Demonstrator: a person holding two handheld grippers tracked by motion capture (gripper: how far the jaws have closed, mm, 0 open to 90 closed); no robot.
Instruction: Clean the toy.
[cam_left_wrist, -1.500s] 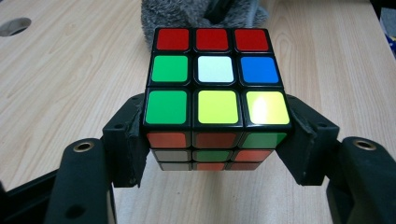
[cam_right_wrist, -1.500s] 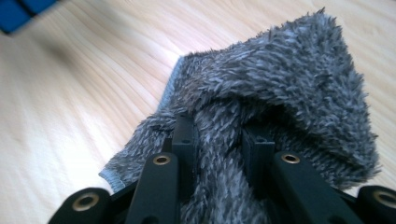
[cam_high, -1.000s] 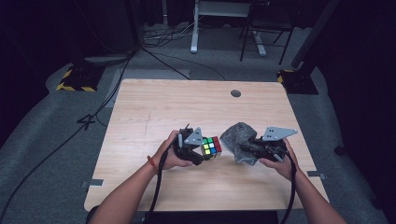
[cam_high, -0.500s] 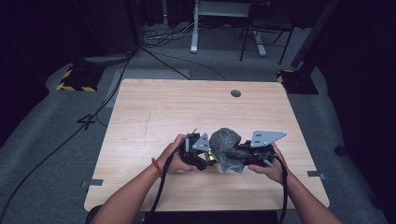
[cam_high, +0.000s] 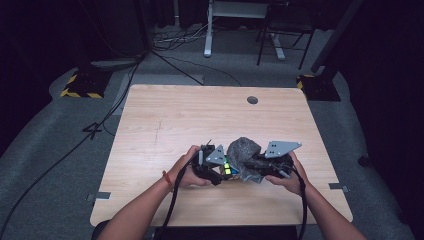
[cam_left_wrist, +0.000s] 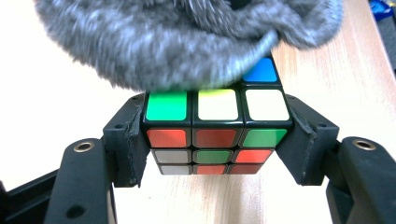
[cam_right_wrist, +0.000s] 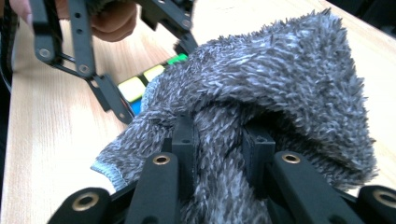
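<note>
In the left gripper view, the left gripper (cam_left_wrist: 217, 140) is clamping a puzzle cube (cam_left_wrist: 217, 135) at the centre of the frame, its two black jaws pressing on the cube's left and right sides. The cube is showing black edges and glossy stickers: on its upper face a green, a pale yellow and a white square in the nearest row, with a blue one behind the white; on the face turned to the camera, red, red and green in the top row, grey-white, green and red beneath, and a darker bottom row in shadow. A grey shaggy cloth (cam_left_wrist: 187, 42) is lying over the far part of the cube's top, across the upper half of that frame, blurred at its fringe.

In the right gripper view, the right gripper (cam_right_wrist: 219, 154) is pinching a fold of the same cloth (cam_right_wrist: 280, 79) between its jaws at the lower middle of the frame; the pile is long, mottled grey and white, with a stitched hem at the lower left. Yellow, green and blue squares of the cube (cam_right_wrist: 140, 88) are peeking out beside the cloth, left of centre.

In the high view, both grippers are meeting low in the frame, just right of centre, over the near part of a pale wooden table (cam_high: 165, 120). The cloth (cam_high: 245, 152) is bunching between them, touching the cube (cam_high: 226, 168), whose bright stickers are glinting just left of it.
</note>
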